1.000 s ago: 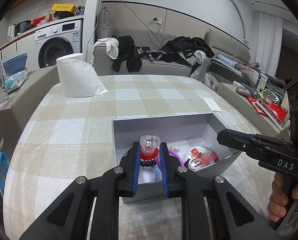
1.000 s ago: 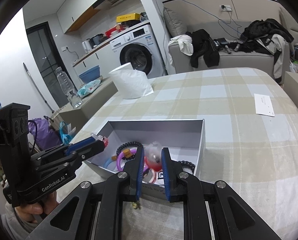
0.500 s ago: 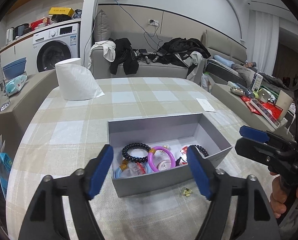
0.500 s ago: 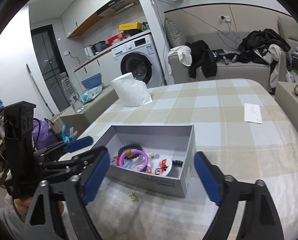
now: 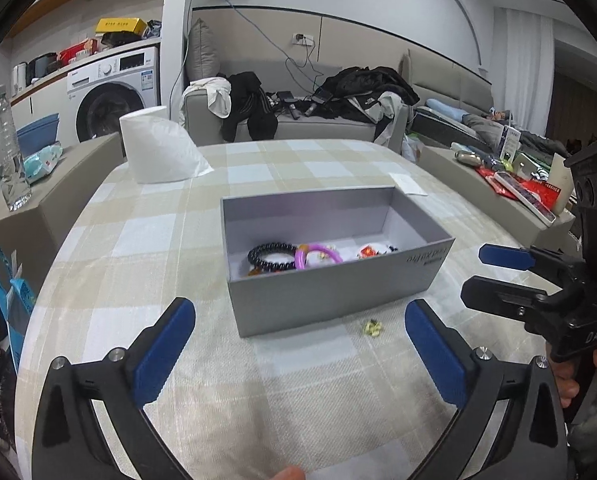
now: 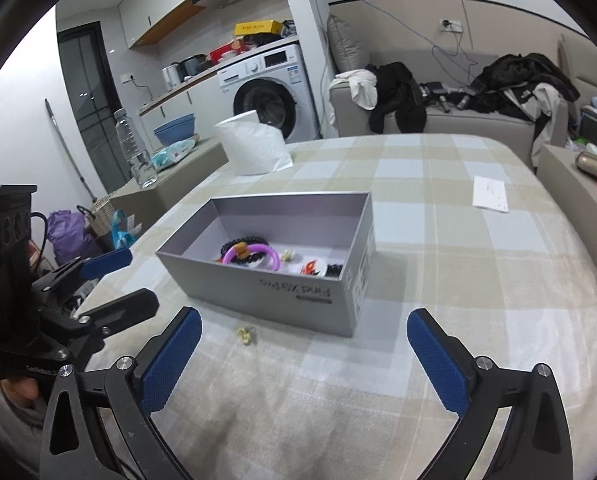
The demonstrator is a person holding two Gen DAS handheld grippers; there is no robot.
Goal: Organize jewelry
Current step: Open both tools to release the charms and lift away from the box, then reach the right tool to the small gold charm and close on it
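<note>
A grey open box (image 5: 334,292) (image 6: 266,296) stands on the checked tablecloth. Inside lie a black bead bracelet (image 5: 270,256), a purple bangle (image 5: 318,254) (image 6: 252,256), a red and white piece (image 5: 372,250) (image 6: 312,268) and other small items. A small yellow-green trinket (image 5: 372,327) (image 6: 245,335) lies on the cloth just in front of the box. My left gripper (image 5: 298,348) is wide open and empty, held back from the box. My right gripper (image 6: 304,356) is wide open and empty too, also near the box's front.
A white paper roll (image 5: 158,148) (image 6: 254,148) stands at the table's far left. A white paper slip (image 6: 490,194) lies at the far right. Side benches with a water bottle (image 5: 6,152) flank the table; a sofa with clothes (image 5: 306,108) is behind.
Both grippers were shut over the box, the left holding a small clear and red item. They opened wide and pulled back toward me. The item now lies in the box.
</note>
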